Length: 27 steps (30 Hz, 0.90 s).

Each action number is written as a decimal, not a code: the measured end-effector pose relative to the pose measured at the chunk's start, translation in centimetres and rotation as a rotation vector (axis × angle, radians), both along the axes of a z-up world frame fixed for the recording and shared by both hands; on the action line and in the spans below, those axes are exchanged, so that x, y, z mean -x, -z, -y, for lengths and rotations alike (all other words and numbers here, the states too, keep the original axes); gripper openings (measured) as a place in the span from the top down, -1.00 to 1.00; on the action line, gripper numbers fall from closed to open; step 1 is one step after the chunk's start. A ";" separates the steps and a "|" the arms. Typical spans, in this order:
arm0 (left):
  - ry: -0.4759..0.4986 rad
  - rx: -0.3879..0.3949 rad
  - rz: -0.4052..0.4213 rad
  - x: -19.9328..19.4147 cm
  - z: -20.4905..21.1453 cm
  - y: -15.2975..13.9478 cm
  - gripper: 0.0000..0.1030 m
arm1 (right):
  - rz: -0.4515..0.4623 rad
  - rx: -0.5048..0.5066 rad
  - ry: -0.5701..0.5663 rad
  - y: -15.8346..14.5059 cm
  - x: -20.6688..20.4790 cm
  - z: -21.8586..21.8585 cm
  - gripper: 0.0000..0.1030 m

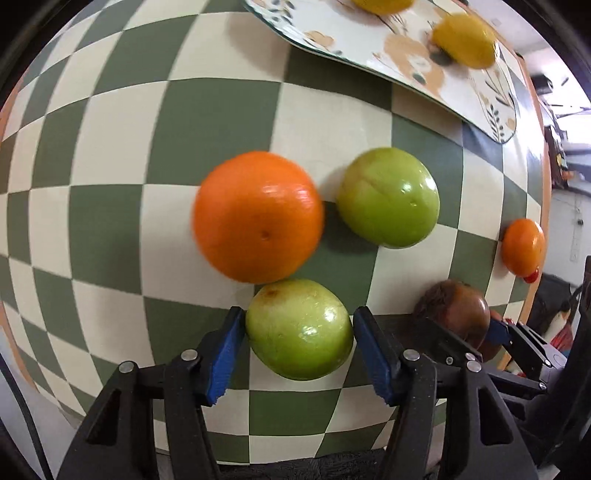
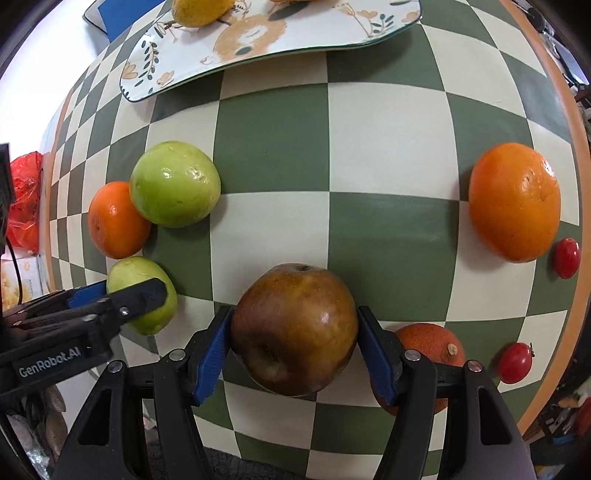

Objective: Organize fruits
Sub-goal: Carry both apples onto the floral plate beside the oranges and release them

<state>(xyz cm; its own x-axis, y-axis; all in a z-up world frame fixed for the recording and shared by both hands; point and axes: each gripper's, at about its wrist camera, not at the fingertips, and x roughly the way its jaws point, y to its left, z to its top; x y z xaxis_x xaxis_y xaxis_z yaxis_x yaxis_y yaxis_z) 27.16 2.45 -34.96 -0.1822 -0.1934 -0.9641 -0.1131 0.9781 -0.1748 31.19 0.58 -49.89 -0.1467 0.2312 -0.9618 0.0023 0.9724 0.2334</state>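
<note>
My left gripper (image 1: 297,321) is shut on a pale green round fruit (image 1: 299,328), its blue pads pressed on both sides. Just beyond it lie a large orange (image 1: 258,216) and a second green fruit (image 1: 388,197). My right gripper (image 2: 295,325) is shut on a brown apple (image 2: 295,328) low over the checkered table (image 2: 273,155). In the right wrist view the left gripper's finger (image 2: 136,295) crosses the held green fruit (image 2: 136,273). A floral plate (image 2: 314,33) at the far edge carries a yellow lemon (image 2: 199,11).
A big orange (image 2: 515,201) and two cherry tomatoes (image 2: 567,257) (image 2: 515,362) sit at the right. A dark, rough orange (image 2: 430,345) lies behind my right finger. A red bag (image 2: 26,206) hangs off the table's left edge. The orange-trimmed table edge (image 2: 576,184) is close on the right.
</note>
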 end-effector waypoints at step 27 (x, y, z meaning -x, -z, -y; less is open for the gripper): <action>0.001 -0.076 0.258 -15.4 -2.5 -9.1 -0.09 | 0.177 -0.093 0.145 -6.5 -16.7 4.2 -0.33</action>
